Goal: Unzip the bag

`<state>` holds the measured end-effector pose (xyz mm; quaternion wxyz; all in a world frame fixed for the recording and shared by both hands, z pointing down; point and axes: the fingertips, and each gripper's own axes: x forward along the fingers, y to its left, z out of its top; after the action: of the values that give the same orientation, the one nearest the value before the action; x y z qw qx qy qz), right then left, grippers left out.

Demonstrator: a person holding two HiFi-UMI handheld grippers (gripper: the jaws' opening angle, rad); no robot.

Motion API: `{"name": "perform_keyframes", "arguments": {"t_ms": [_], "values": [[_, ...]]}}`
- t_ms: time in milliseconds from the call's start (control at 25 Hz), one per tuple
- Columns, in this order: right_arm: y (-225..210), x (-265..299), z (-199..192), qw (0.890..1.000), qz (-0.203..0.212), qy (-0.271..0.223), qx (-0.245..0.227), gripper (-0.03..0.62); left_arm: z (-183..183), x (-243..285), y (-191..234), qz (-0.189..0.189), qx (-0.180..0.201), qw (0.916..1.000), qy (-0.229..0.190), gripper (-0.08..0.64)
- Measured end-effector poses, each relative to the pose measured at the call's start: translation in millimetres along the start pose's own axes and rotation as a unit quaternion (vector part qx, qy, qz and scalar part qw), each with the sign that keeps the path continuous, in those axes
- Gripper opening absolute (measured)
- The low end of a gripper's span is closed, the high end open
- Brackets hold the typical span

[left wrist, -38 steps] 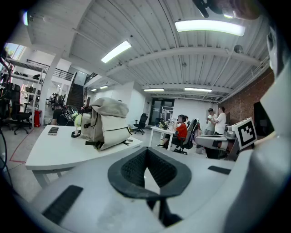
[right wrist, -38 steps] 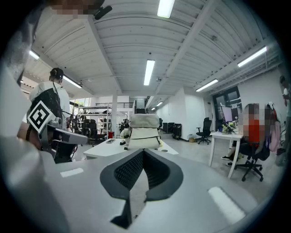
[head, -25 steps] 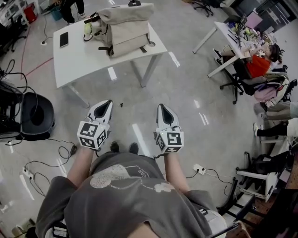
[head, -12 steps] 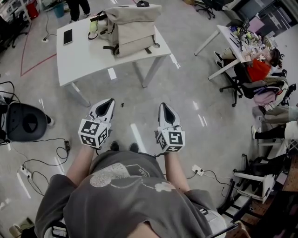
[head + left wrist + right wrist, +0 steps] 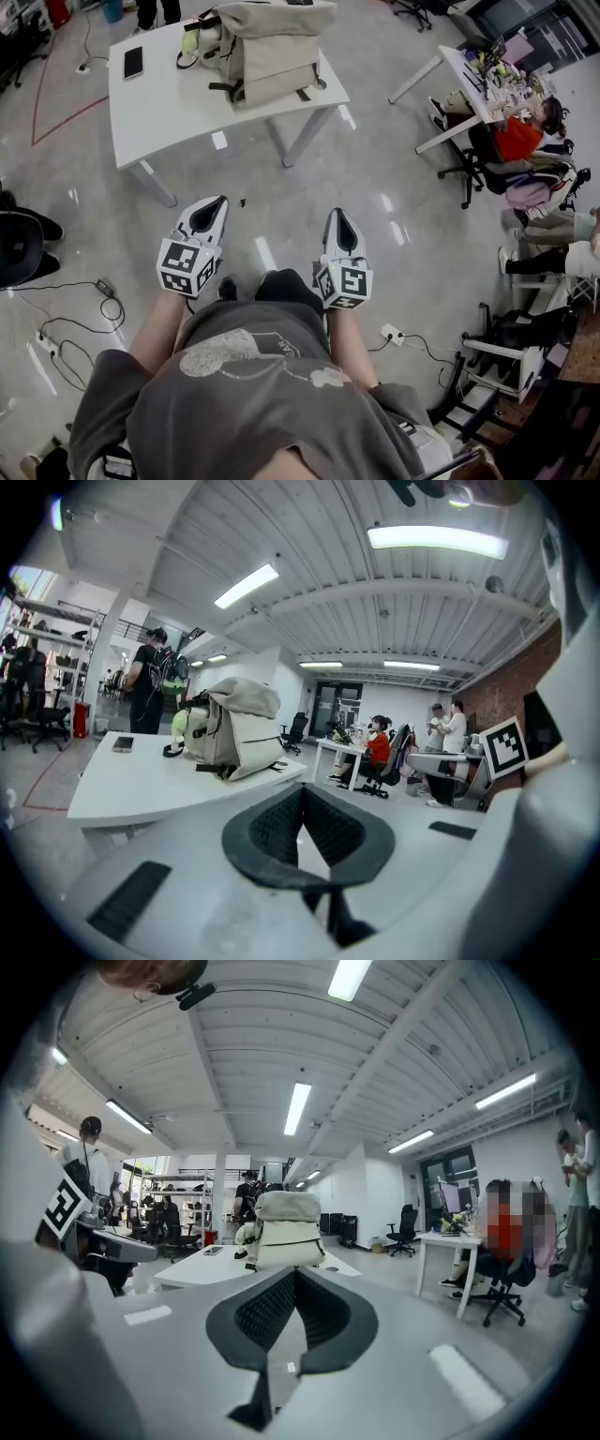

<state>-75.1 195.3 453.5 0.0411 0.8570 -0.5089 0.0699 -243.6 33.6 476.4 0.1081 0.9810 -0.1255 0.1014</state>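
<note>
The person stands on the floor well short of the table (image 5: 169,103), with both bare forearms reaching forward from the waist and held side by side. The left gripper (image 5: 210,204) and the right gripper (image 5: 338,216) both point ahead toward the table, tipped slightly downward and a little apart from each other. Each one's marker cube sits just above the wrist. In its own view, the left gripper's jaws are pressed together with nothing between them. The right gripper's view shows the same, clenched and empty. The bag (image 5: 272,47) is on the far right part of the white table, well apart from both grippers. It stands upright with its long axis vertical. A beige flap is folded over its top, and black straps run across the side that faces the person. It is closed, so its contents cannot be seen, and the zip cannot be made out from here. A yellow-green item (image 5: 190,39) hangs just beside the bag on its left. A phone (image 5: 133,62) lies flat further left on the tabletop.
</note>
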Motion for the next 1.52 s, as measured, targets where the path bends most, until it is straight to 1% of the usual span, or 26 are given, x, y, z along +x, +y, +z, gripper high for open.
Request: {"name": "perform_keyframes", "arguments": {"t_ms": [80, 120, 280, 440, 640, 840, 960, 1040, 1160, 1320, 1520], "values": [[-2, 5, -3, 1.000, 0.000, 0.002, 0.000, 0.000, -6, 3, 6, 0.005, -0.020, 0.9998, 0.007, 0.006], [-4, 9, -4, 1.000, 0.002, 0.002, 0.001, 0.000, -8, 6, 8, 0.010, -0.023, 0.9996, 0.010, 0.006], [-24, 34, -12, 1.000, 0.008, 0.005, 0.009, 0.000, -7, 29, 14, 0.022, -0.020, 0.9995, 0.012, 0.006], [-52, 72, -17, 0.999, 0.026, 0.009, 0.020, 0.000, 2, 69, 15, 0.035, -0.024, 0.9991, 0.008, 0.006], [-106, 133, -2, 0.998, 0.050, 0.001, 0.029, 0.000, 25, 131, 13, 0.065, -0.047, 0.9967, 0.003, 0.006], [-165, 186, 14, 0.997, 0.067, -0.007, 0.040, 0.000, 49, 190, 15, 0.099, -0.052, 0.9938, -0.007, 0.006], [-199, 200, 11, 0.996, 0.076, 0.001, 0.044, 0.000, 50, 220, 5, 0.109, -0.051, 0.9927, 0.007, 0.006], [-212, 209, 6, 0.995, 0.093, 0.012, 0.046, 0.000, 51, 237, -1, 0.116, -0.052, 0.9917, 0.016, 0.006], [-220, 224, -1, 0.991, 0.126, 0.023, 0.045, 0.000, 58, 261, -9, 0.116, -0.049, 0.9919, 0.015, 0.008], [-223, 247, -7, 0.988, 0.139, 0.034, 0.053, 0.000, 60, 282, -17, 0.110, -0.048, 0.9926, 0.021, 0.008], [-211, 289, -8, 0.984, 0.165, 0.043, 0.047, 0.000, 59, 312, 0, 0.111, -0.063, 0.9916, 0.023, 0.008]]}}
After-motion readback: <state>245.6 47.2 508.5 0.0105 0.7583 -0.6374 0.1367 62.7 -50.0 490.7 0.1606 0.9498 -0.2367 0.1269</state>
